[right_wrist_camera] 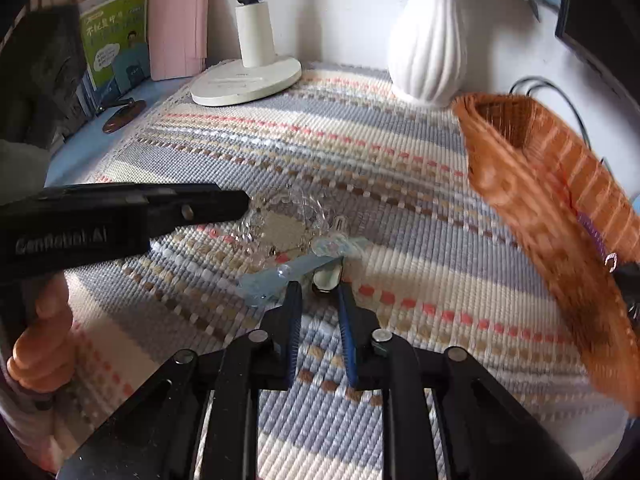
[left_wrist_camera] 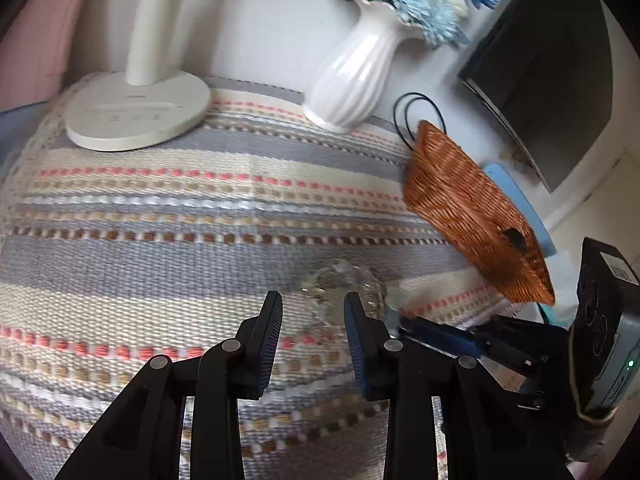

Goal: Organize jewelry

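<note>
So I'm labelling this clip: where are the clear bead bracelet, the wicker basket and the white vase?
clear bead bracelet (right_wrist_camera: 280,228), right wrist view, on its beaded ring
wicker basket (right_wrist_camera: 532,184), right wrist view, on its outer wall
white vase (left_wrist_camera: 352,76), left wrist view, on its ribbed body

1. the left tongs (left_wrist_camera: 313,312) are seen from their own camera with the two blue-padded fingers (left_wrist_camera: 271,332) parted, nothing gripped between them.
2. in the right wrist view the left tongs (right_wrist_camera: 240,204) are reached in from the left edge, held roughly level, their tips low over the table; the jaw state cannot be told from that side.
3. the left hand (right_wrist_camera: 42,344) is wrapped around the handle below the black body.
4. the right tongs (right_wrist_camera: 320,300) are pointed forward and downward, fingers (right_wrist_camera: 294,312) parted with a narrow gap, nothing clamped.
</note>
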Demonstrator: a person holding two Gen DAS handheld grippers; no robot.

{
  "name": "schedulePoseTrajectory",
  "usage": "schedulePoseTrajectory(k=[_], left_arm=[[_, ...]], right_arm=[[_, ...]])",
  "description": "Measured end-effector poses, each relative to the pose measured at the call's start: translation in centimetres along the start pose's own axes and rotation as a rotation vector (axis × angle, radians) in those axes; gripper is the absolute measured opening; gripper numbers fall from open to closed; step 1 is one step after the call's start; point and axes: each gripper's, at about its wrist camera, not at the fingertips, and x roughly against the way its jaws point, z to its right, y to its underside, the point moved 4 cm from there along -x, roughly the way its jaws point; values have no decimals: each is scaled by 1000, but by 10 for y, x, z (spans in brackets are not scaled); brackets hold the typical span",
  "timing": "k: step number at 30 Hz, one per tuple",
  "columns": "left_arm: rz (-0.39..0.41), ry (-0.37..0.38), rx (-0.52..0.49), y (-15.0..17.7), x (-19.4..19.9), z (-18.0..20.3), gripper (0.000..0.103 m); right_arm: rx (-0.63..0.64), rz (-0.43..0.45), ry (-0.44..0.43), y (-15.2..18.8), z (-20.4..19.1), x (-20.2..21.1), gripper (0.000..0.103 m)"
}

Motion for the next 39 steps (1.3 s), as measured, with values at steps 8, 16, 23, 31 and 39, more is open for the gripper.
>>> schedulePoseTrajectory(k=[8, 16, 23, 31, 39], left_arm=[[-21, -123, -128, 6, -14, 23, 29], [21, -53, -137, 6, 1, 24, 8], [94, 91, -11, -4, 27, 4, 8], [147, 190, 60, -8, 43, -4, 8], [163, 184, 130, -12, 47, -16, 8]], right_arm=[[-63, 7, -22, 8, 18, 5, 2], [-131, 24, -45, 31, 43, 26, 2], [-188, 35, -75, 42, 60, 31, 3], [-201, 57, -111, 40, 62, 36, 3], [-101, -28, -130, 18, 26, 11, 32]])
